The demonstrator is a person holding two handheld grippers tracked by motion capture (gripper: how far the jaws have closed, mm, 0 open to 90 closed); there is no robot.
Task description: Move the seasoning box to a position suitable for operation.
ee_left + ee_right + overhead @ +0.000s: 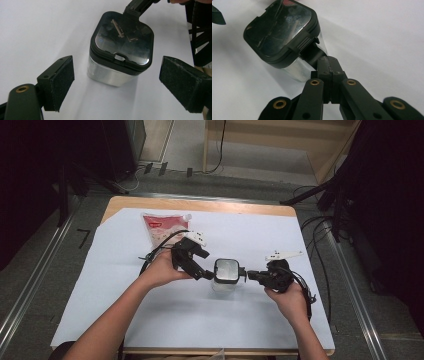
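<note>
A clear square container [226, 272] with a black-rimmed lid stands upright in the middle of the white sheet. In the left gripper view the container [120, 50] sits just beyond and between my jaws. My left gripper [204, 264] is open at its left side, the left gripper [118, 70] having both pads well clear of the walls. My right gripper [248, 274] comes in from the right. In its own view the right gripper [327, 61] is shut, pinching the black tab under the ribbed latch of the container [282, 37]. Its tip [132, 8] meets the lid's far edge.
A plastic pouch with a red label [162, 227] lies at the back left of the white sheet [150, 320], which covers the wooden table [200, 205]. Cables [320, 250] trail off the table's right side. Dark stands flank the table.
</note>
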